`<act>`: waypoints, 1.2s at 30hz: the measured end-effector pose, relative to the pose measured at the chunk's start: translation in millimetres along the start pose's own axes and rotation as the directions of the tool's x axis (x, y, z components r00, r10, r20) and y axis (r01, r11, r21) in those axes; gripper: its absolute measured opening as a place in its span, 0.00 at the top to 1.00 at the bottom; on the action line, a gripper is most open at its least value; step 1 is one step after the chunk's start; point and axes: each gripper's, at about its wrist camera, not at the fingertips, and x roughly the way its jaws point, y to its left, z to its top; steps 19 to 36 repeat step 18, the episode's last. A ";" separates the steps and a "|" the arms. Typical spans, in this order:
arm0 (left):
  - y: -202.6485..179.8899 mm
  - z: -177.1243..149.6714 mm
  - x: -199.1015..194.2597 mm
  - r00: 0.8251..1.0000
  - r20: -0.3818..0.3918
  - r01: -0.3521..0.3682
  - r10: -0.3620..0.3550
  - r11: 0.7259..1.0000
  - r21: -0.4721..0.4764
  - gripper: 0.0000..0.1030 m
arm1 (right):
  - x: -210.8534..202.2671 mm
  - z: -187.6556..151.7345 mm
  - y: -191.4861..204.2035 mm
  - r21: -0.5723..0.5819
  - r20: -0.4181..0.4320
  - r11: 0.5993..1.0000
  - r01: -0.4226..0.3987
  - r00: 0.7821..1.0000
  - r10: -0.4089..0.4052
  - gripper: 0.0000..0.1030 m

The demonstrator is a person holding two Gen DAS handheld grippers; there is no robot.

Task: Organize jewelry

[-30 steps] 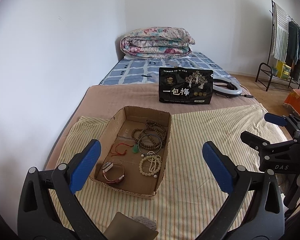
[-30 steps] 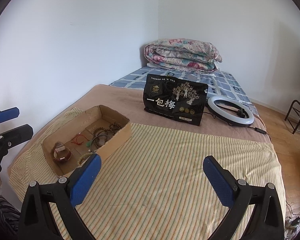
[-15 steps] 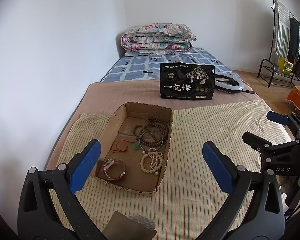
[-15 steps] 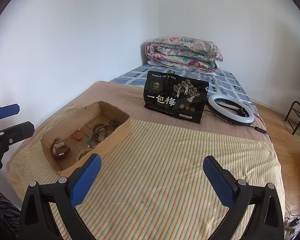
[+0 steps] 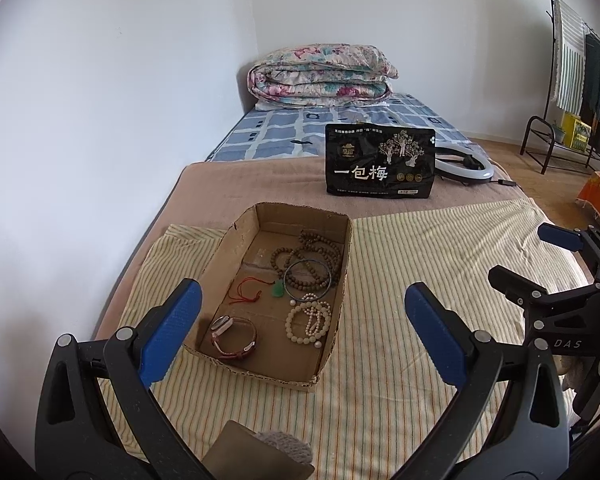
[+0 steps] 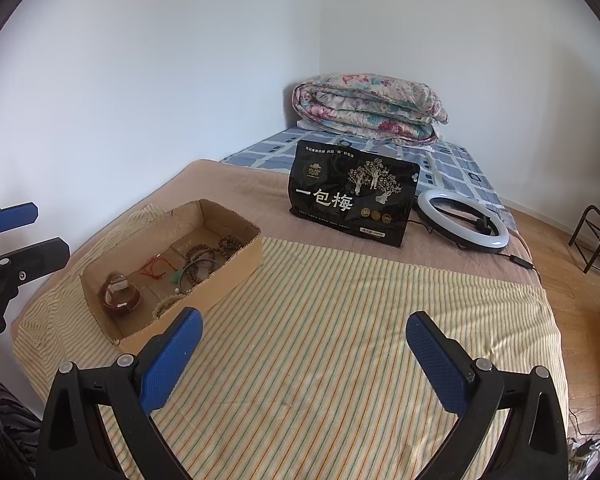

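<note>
Inside the cardboard box [image 5: 274, 292] all the jewelry lies loose on the bottom: a wristwatch [image 5: 234, 338] near the front end, a pale bead bracelet [image 5: 308, 320] beside it toward the right wall, a green pendant on a red cord [image 5: 277, 290] in the middle, a dark thin bangle [image 5: 307, 280] overlapping strings of brown wooden beads [image 5: 308, 252] toward the far end. Pieces are gathered in one low open tray, probably so nothing rolls off the soft bed; whether they were collected there or wait to be sorted out, this scene fits both. That box sits on a striped cloth [image 6: 340, 320], which gives a flat, plain surface over the brown blanket [image 6: 228, 188]. Hovering above the near end of the box, the left gripper [image 5: 300, 336] has its jaws spread wide and holds nothing. Over bare striped cloth to the box's right, the right gripper [image 6: 300, 356] is likewise wide and empty. Farther back stand a black snack bag [image 6: 352, 200], a ring light [image 6: 462, 222] and a folded quilt [image 6: 368, 108], well apart from the box.
</note>
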 end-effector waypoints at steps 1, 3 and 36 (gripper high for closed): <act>0.4 -0.3 1.0 1.000 -0.005 0.000 0.000 1.000 0.001 0.00 | 0.2 -0.6 0.0 -0.001 -0.001 1.000 -0.001 1.000 0.001 0.00; 1.8 -1.1 1.7 1.000 -0.010 -0.003 0.003 1.000 0.001 0.00 | 1.2 -1.6 0.2 -0.004 -0.004 1.000 -0.002 1.000 0.002 0.00; 5.1 -0.1 -1.7 1.000 0.000 -0.024 0.024 1.000 0.003 0.00 | 1.0 -2.9 0.7 -0.002 -0.006 1.000 0.000 1.000 0.000 0.00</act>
